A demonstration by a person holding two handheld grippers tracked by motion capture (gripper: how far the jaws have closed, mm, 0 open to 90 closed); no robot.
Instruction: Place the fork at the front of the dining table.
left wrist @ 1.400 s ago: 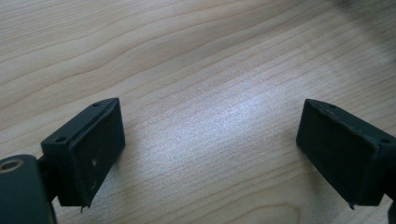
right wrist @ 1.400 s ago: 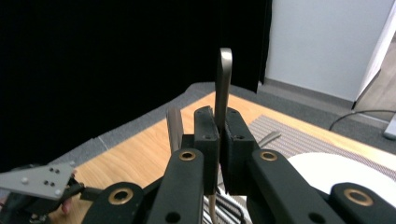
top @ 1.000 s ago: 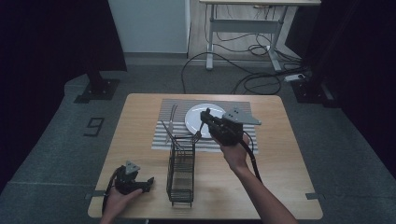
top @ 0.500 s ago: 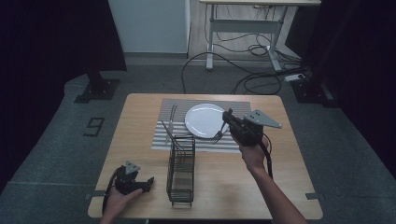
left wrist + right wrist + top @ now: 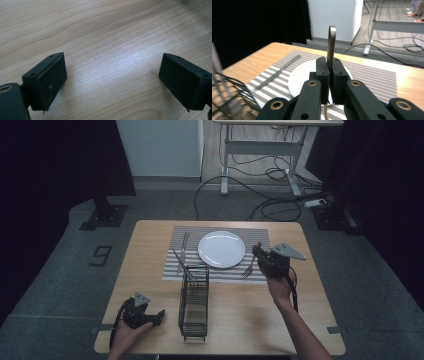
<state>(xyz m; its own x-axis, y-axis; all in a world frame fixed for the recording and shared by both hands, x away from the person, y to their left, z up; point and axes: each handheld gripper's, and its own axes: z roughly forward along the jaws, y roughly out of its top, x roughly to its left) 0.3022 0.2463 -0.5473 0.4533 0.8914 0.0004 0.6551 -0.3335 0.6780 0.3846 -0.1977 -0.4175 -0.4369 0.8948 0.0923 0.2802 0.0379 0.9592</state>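
Right gripper (image 5: 261, 256): clenched on thin silver metal fork (image 5: 331, 45), held just right of round white plate (image 5: 221, 248) over grey striped placemat (image 5: 172, 269). Left gripper (image 5: 156, 315): released, jaws wide apart, low on light wooden table (image 5: 150, 240) beside black wire rack (image 5: 194, 302).

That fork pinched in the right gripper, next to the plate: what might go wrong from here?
The right gripper pinches the fork by a thin stretch of handle, so it might swivel or slip out. Its prongs hang close to the plate rim and could knock it. Set down carelessly, the fork could land crooked on the striped mat, unlike the knife lying opposite.
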